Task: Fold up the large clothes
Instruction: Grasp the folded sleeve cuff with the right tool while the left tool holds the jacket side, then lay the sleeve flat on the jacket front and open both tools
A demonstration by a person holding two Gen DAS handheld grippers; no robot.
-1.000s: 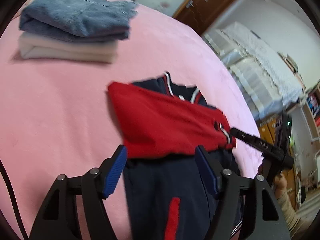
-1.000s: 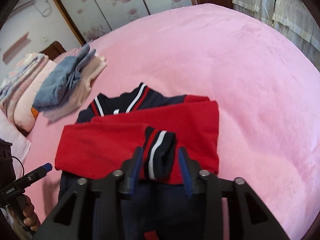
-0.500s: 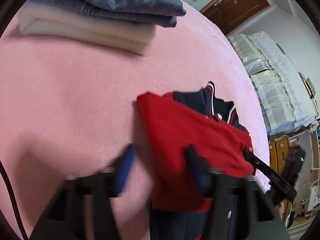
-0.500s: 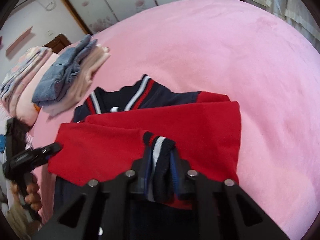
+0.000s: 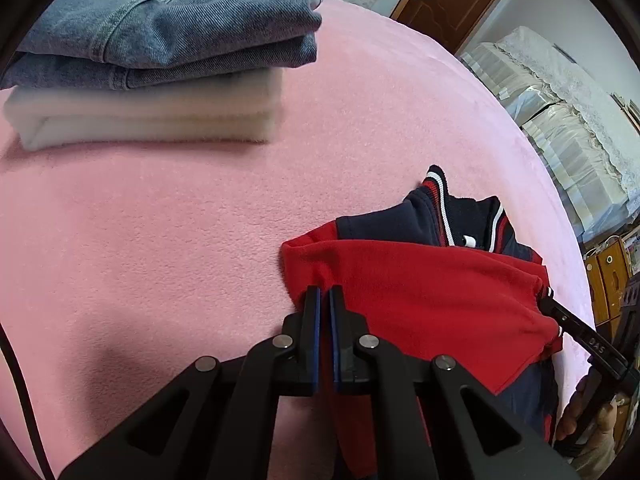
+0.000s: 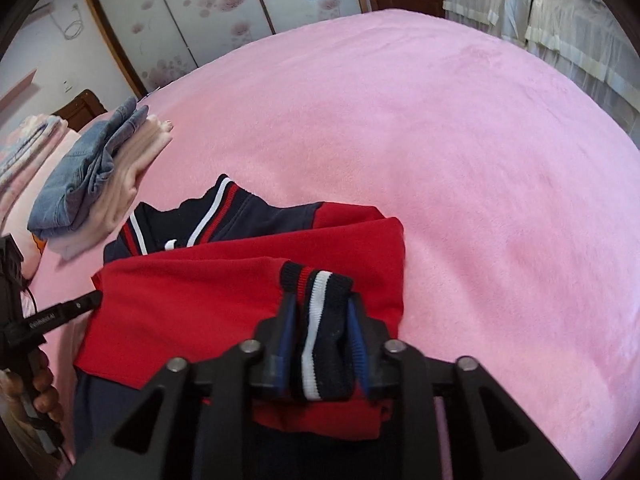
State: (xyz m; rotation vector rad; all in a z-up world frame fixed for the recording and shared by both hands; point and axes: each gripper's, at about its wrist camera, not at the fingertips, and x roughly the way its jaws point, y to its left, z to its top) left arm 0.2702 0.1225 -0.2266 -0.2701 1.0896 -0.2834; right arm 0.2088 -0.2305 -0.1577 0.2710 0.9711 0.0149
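We see a red and navy jacket (image 6: 248, 292) lying partly folded on the pink bed cover (image 6: 460, 152), near its front edge. The left gripper (image 5: 324, 300) has its blue-padded fingers (image 5: 314, 320) pinched together on the jacket's red fabric at the left fold. The right gripper (image 6: 322, 316) clamps the striped cuff (image 6: 320, 320) between its fingers, which are narrowly parted by the cuff's thickness. A stack of folded clothes (image 5: 160, 60), denim on top, sits toward the cover's far left corner, well apart from the jacket.
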